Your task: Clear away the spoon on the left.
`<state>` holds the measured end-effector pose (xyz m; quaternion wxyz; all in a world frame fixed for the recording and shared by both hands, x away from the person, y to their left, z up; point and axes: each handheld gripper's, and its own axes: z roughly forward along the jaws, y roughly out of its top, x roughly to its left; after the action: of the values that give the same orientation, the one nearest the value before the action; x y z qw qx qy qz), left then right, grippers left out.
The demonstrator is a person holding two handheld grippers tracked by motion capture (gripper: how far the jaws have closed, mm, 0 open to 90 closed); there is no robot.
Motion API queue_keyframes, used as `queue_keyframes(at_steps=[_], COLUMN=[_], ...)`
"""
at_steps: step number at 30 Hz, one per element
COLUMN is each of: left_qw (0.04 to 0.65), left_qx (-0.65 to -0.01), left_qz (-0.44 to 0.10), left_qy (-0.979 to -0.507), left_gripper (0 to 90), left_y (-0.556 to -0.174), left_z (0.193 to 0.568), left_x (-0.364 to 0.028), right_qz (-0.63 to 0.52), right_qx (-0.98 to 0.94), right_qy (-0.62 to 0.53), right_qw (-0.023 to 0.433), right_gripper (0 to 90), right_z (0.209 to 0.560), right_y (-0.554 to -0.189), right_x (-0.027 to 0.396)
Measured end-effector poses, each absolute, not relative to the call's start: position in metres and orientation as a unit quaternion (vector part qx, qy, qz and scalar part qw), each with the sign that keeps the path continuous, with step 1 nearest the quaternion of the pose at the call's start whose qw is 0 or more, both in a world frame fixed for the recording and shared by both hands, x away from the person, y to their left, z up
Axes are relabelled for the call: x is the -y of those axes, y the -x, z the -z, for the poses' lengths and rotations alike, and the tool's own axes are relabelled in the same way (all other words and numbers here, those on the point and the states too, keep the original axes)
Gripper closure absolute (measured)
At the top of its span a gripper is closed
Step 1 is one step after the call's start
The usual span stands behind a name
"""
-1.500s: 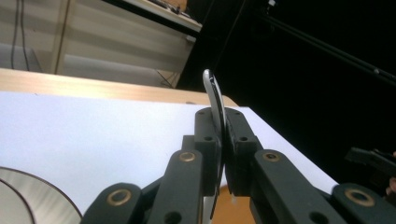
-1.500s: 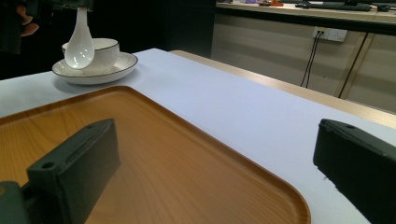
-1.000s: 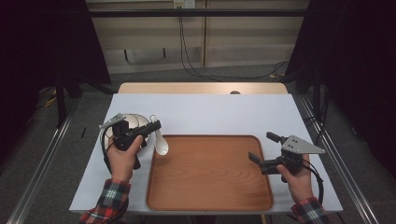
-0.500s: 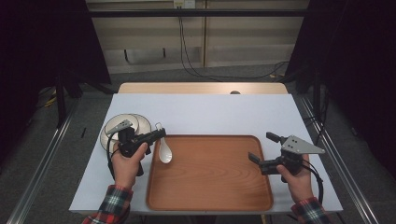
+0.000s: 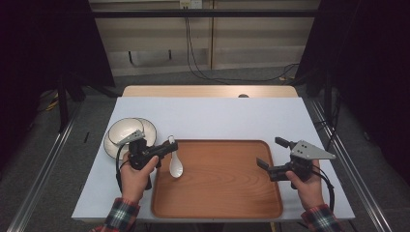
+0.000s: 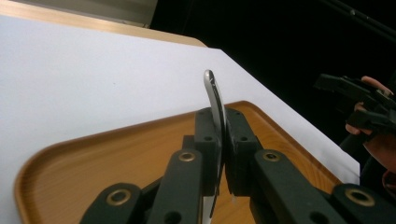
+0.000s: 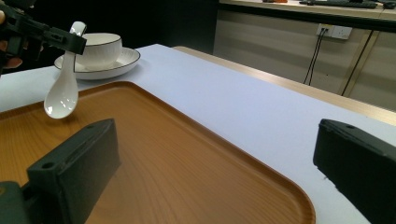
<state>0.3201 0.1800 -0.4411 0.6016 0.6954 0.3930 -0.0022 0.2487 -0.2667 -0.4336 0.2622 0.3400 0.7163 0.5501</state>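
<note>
- My right claw sits at the near right, over the right edge of the shallow brown wooden tray, jaws standing wide with nothing between them. It has kept its place since a moment ago.
- The tray lies on the near middle of the white-topped counter, bare inside.
- My left claw is clamped tight on the handle of the glossy white ceramic soup spoon; in the left gripper view the handle stands on edge, pinched between both pads.
- What has changed: a second ago the spoon hung beside the bowl, left of the tray. I have since carried it right and nearer, so its scoop now hangs over the tray's far left corner. From the right gripper view the scoop looks just clear of the wood, though I cannot tell for sure.
- I judge that this puts me at the set-down: lower a little, lay the spoon flat on the tray, then let go.
- Farther left, the white bowl with a dark rim sits on its matching white saucer, apart from the spoon.
</note>
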Motion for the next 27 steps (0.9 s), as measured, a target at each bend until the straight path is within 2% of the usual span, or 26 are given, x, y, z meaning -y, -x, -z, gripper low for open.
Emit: queue_keyframes(at_steps=[27], left_qw=[0.594], left_qx=[-0.363], left_qz=[0.054], left_qy=[-0.716], left_gripper=[84.9], left_y=[-0.302], left_z=[0.453], left_x=[-0.158], right_qz=[-0.544], right_qx=[-0.719], right_qy=[-0.342], right_qw=[0.265], right_gripper=[0.0], right_z=[0.433], right_y=[-0.249], right_x=[0.266])
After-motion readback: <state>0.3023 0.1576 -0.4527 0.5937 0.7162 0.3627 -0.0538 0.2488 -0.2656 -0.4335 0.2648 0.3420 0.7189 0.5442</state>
